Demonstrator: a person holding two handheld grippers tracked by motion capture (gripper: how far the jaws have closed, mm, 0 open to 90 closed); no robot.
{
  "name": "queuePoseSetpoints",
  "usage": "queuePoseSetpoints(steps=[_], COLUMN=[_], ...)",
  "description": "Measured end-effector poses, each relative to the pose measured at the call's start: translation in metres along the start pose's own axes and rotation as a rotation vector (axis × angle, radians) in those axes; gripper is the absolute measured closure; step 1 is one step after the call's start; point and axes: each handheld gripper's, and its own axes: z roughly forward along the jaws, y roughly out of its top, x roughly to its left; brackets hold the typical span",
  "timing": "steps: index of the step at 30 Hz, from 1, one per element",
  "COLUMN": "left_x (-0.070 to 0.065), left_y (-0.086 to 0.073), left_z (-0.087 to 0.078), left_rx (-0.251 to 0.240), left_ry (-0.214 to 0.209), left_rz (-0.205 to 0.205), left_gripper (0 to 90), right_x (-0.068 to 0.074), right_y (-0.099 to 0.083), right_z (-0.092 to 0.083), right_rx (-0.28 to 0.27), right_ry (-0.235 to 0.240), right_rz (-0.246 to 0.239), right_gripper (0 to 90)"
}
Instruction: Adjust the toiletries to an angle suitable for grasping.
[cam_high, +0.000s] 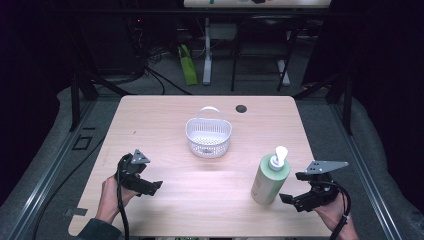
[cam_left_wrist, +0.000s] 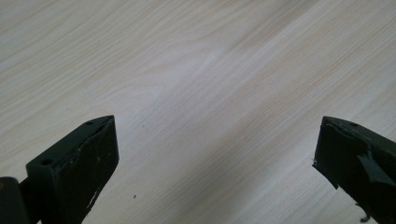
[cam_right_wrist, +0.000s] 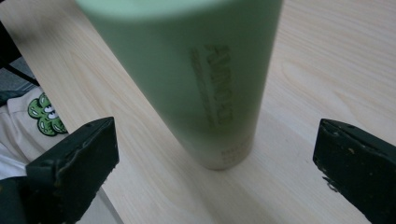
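Bottle (cam_right_wrist: 187, 79) upright between released right claw (cam_right_wrist: 215, 140) jaws, top cropped, lettering blurred; left claw (cam_left_wrist: 215, 140) released.

- I am working at a pale wood-grain rectangular table (cam_high: 165, 115) with a small dark round hole (cam_high: 241, 108) near its far edge.
- A white perforated plastic basket (cam_high: 208, 136) is sitting mid-table.
- A light-green pump bottle (cam_high: 270, 176) is standing near me, right.

High view overhead, facing forward-down – gripper views close on table (cam_high: 210, 190).
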Motion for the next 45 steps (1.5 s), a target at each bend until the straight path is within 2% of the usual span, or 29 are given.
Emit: queuePoseSetpoints(steps=[1, 6, 15, 20, 23, 24, 25, 26, 30, 34, 36, 37, 38, 41, 43, 45], left_x=[-0.001, -0.002, -0.003, -0.003, -0.003, -0.002, -0.002, -0.001, -0.002, -0.002, -0.002, -0.002, -0.002, -0.002, -0.002, -0.001], left_y=[0.0, 0.001, 0.001, 0.001, 0.001, 0.001, 0.001, 0.001, 0.0, 0.001, 0.0, 0.0, 0.0, 0.0, 0.0, 0.0], left_z=[0.001, 0.002, 0.003, 0.004, 0.003, 0.002, 0.002, 0.002, 0.002, 0.002, 0.002, 0.001, 0.001, 0.002, 0.002, 0.002], left_rx=[0.003, 0.01, 0.015, 0.027, 0.019, 0.013, 0.013, 0.01, 0.01, 0.01, 0.01, 0.008, 0.008, 0.011, 0.014, 0.015], left_ry=[0.001, -0.006, -0.004, -0.011, -0.006, 0.0, 0.0, -0.003, -0.004, -0.002, -0.002, -0.005, -0.005, 0.0, 0.002, -0.001], left_rz=[0.004, 0.013, 0.018, 0.026, 0.024, 0.022, 0.022, 0.02, 0.017, 0.02, 0.018, 0.02, 0.02, 0.019, 0.021, 0.021], left_gripper=[0.0, 0.0, 0.0, 0.0, 0.0, 0.0, 0.0, 0.0, 0.0, 0.0, 0.0, 0.0, 0.0, 0.0, 0.0, 0.0], right_x=[0.002, 0.007, 0.005, 0.007, 0.01, 0.012, 0.012, 0.015, 0.019, 0.027, 0.028, 0.031, 0.032, 0.032, 0.03, 0.027], right_y=[0.005, 0.016, 0.025, 0.028, 0.028, 0.028, 0.028, 0.028, 0.028, 0.03, 0.03, 0.03, 0.03, 0.03, 0.029, 0.028], right_z=[0.001, 0.006, 0.013, 0.013, 0.014, 0.015, 0.015, 0.017, 0.019, 0.023, 0.024, 0.024, 0.024, 0.024, 0.023, 0.022], right_rx=[-0.022, -0.058, -0.084, -0.116, -0.111, -0.116, -0.116, -0.118, -0.122, -0.126, -0.128, -0.137, -0.141, -0.145, -0.156, -0.157], right_ry=[0.021, 0.03, 0.033, 0.024, -0.007, -0.031, -0.031, -0.056, -0.098, -0.176, -0.193, -0.227, -0.241, -0.256, -0.249, -0.228], right_rz=[-0.014, -0.035, -0.047, -0.066, -0.074, -0.077, -0.077, -0.076, -0.068, -0.029, -0.024, -0.01, -0.006, 0.006, 0.016, 0.023], right_gripper=[0.0, 0.0, 1.0, 11.7, 12.2, 12.6, 12.6, 12.9, 13.2, 13.9, 14.4, 15.7, 16.7, 18.7, 19.3, 14.1])
